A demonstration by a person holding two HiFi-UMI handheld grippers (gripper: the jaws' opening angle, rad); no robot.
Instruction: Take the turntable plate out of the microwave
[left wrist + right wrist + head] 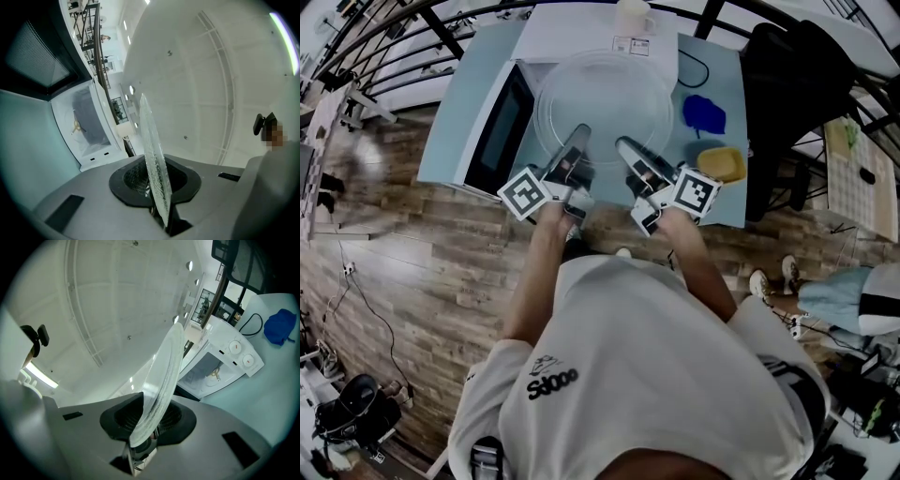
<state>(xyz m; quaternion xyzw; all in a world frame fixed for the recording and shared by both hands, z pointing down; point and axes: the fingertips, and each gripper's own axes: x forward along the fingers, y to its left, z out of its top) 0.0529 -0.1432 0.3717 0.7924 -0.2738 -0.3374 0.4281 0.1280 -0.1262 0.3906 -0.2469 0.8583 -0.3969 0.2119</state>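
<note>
Landmark: white microwave point(234, 357), door swung open, cavity empty of its plate.
Task thing: clear round glass turntable plate point(602, 103), outside the microwave and held in the air in front of its open cavity, well clear of the pale blue counter point(455, 141).
Left claw point(578, 139): pinching the plate's near rim, pads pressed on the glass.
Right claw point(625, 148): pinching the same near rim, just beside the left claw.
Step in hand: removal looks done, and the plate is being carried.
Next move: probably setting it flat on bare counter away from the microwave and short of the blue cloth point(705, 114), with both claws moving together so the slick glass neither tips nor slips.
</note>
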